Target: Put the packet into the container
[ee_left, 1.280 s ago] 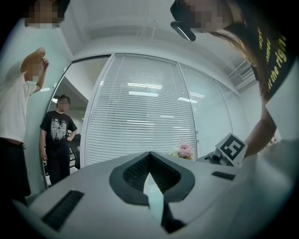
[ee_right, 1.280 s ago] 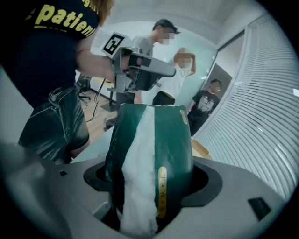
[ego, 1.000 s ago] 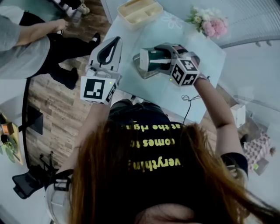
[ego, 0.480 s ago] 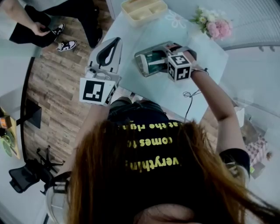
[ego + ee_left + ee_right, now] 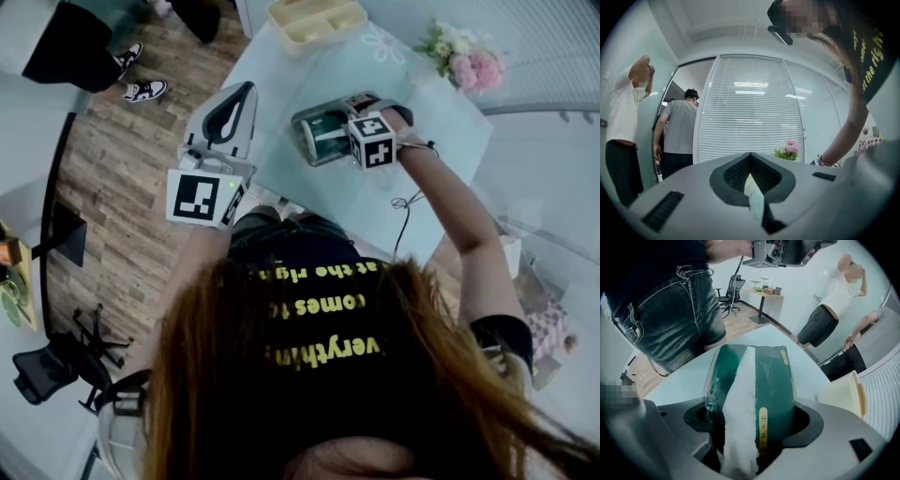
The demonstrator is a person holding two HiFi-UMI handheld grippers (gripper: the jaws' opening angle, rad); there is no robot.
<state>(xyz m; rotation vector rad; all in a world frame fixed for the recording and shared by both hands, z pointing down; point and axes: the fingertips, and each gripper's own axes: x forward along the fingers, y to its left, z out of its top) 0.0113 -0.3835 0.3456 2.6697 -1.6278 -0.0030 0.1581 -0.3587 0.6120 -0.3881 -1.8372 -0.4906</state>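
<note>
"What has the right gripper (image 5: 752, 423) got?"

"Its jaws are clamped on the green packet (image 5: 761, 380). The packet has a white strip down its length and sticks out forward past them."

"And the left gripper (image 5: 751, 171)?"

"Its jaws are pressed together with nothing between them. It hangs at the table's (image 5: 347, 202) left edge, partly over the wooden floor (image 5: 112, 187)."

"Where is the packet?"

"Over the middle of the table. The cream container (image 5: 317, 21), divided into compartments, sits at the far edge, well apart from it. Pink flowers (image 5: 464, 56) stand at the far right corner."
</note>
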